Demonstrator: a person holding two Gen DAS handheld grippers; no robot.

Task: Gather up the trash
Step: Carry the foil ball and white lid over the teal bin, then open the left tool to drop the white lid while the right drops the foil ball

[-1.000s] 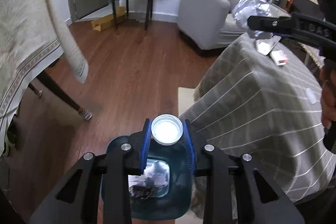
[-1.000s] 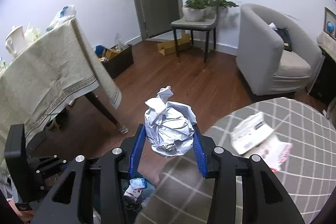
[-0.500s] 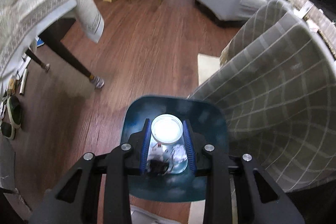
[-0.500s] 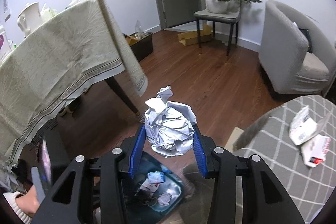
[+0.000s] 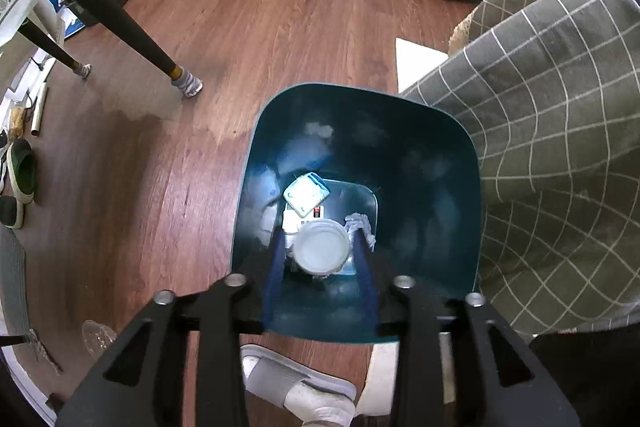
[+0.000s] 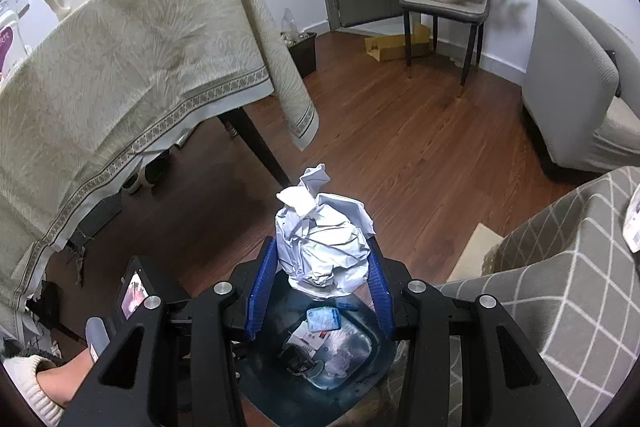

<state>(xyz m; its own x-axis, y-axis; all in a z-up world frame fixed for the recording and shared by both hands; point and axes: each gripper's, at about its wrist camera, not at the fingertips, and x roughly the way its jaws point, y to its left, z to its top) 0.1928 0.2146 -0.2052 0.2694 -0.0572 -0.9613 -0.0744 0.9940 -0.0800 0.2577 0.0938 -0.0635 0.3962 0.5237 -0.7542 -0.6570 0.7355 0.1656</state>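
Over the teal bin (image 5: pixel 440 163) on the floor, the left gripper (image 5: pixel 320 259) has just been opening, its jaws now clear of the white lid (image 5: pixel 320 247). The right gripper (image 6: pixel 318 283) clamps the crumpled paper (image 6: pixel 324 247), not yet dropped. A wrapper (image 6: pixel 632 227) remains on the surface's checked cloth (image 6: pixel 568 267).

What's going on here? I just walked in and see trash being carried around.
A person is clearing trash with a tool in each hand. The left tool hangs over the teal bin, its jaws just opened wider, with gaps showing beside the white lid between them. The right tool grips a crumpled paper ball above the same bin, not yet dropped. Wrappers already lie at the bottom.
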